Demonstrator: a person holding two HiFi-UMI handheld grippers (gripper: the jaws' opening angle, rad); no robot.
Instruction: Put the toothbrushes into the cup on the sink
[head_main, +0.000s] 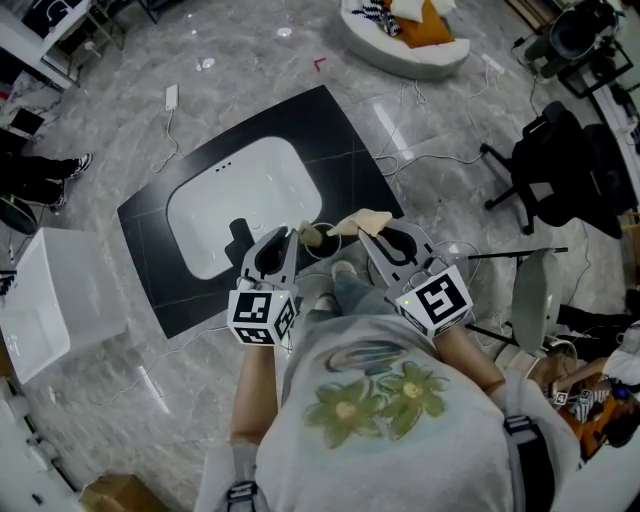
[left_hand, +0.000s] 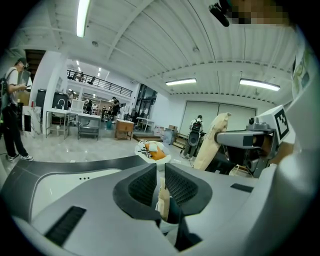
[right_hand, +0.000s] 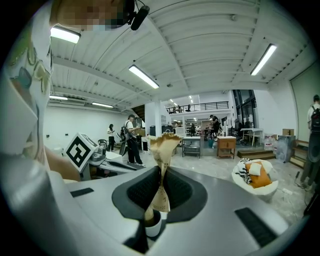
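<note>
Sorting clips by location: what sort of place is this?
Likely an open lab or studio hall, not a bathroom: the sink unit stands alone on a stone floor, with an office chair and workbenches around.

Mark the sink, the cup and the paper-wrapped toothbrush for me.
sink (head_main: 228, 205), head view, bare white floor of the basin.
cup (right_hand: 154, 228), right gripper view, white outer wall.
toothbrush (right_hand: 164, 145), right gripper view, flared top of its paper wrapper.

Probably a large open lab hall: strip lights (right_hand: 143, 76), a mezzanine (right_hand: 197, 106), work tables (left_hand: 67, 114), floor cables (head_main: 440, 158), an office chair (head_main: 560, 165).
</note>
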